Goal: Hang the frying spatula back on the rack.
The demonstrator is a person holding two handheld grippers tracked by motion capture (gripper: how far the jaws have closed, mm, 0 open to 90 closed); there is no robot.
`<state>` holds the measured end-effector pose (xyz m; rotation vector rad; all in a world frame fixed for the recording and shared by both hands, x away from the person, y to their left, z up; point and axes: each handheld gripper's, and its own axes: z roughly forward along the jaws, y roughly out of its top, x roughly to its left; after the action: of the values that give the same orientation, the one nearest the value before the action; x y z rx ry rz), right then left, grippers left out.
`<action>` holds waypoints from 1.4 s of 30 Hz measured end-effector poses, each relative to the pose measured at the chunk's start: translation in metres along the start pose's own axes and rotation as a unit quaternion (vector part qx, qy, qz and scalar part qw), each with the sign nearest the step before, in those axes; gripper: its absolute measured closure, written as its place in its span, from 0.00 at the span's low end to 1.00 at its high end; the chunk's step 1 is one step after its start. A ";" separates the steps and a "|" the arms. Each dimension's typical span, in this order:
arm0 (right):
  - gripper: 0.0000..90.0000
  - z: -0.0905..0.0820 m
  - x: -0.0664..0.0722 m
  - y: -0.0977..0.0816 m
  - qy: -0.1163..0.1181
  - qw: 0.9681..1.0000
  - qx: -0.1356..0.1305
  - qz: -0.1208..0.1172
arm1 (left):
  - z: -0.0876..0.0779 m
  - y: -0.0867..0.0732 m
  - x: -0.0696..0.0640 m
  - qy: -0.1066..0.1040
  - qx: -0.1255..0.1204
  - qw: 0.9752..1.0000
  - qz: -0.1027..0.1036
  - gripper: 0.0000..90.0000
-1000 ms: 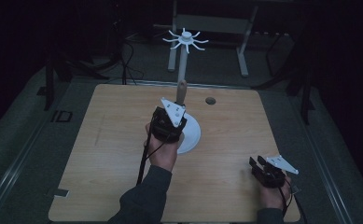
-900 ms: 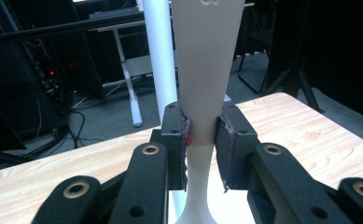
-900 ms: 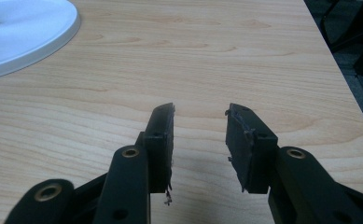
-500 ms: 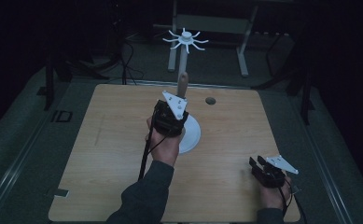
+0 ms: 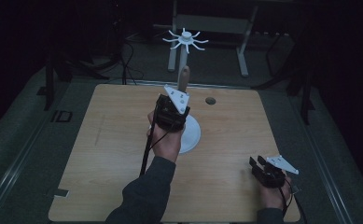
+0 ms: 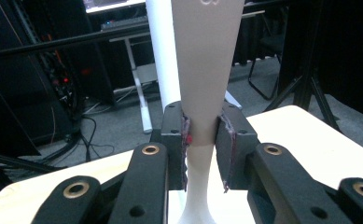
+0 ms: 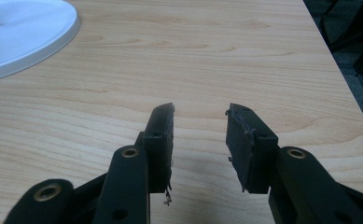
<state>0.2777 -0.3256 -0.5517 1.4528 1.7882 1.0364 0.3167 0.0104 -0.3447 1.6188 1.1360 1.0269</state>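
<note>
The left gripper [image 6: 201, 140] clamps both jaws on a tapered pale handle [image 6: 207, 60] standing upright just before a white stand [image 5: 190, 133], while the right gripper [image 7: 199, 126] rests open and empty over the wooden table [image 7: 207, 51].

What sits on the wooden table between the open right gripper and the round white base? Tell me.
Nothing: bare wood of the table separates the right gripper from the white base, as seen in the right gripper view.

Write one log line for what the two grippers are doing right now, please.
left gripper: shut on handle, above stand base | right gripper: open, holds nothing, over table
</note>
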 end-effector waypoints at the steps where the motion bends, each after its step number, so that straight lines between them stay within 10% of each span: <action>1: 0.68 0.000 0.000 0.000 0.000 1.000 0.000 0.000 | 0.000 0.001 -0.001 0.001 0.000 1.000 0.000 0.83; 42: 0.68 -0.001 -0.001 0.000 0.003 1.000 -0.001 0.001 | 0.017 0.030 -0.001 0.059 0.008 0.998 0.022 0.83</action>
<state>0.2774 -0.3271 -0.5513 1.4525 1.7887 1.0449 0.3394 0.0000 -0.3205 1.6211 1.1940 1.1577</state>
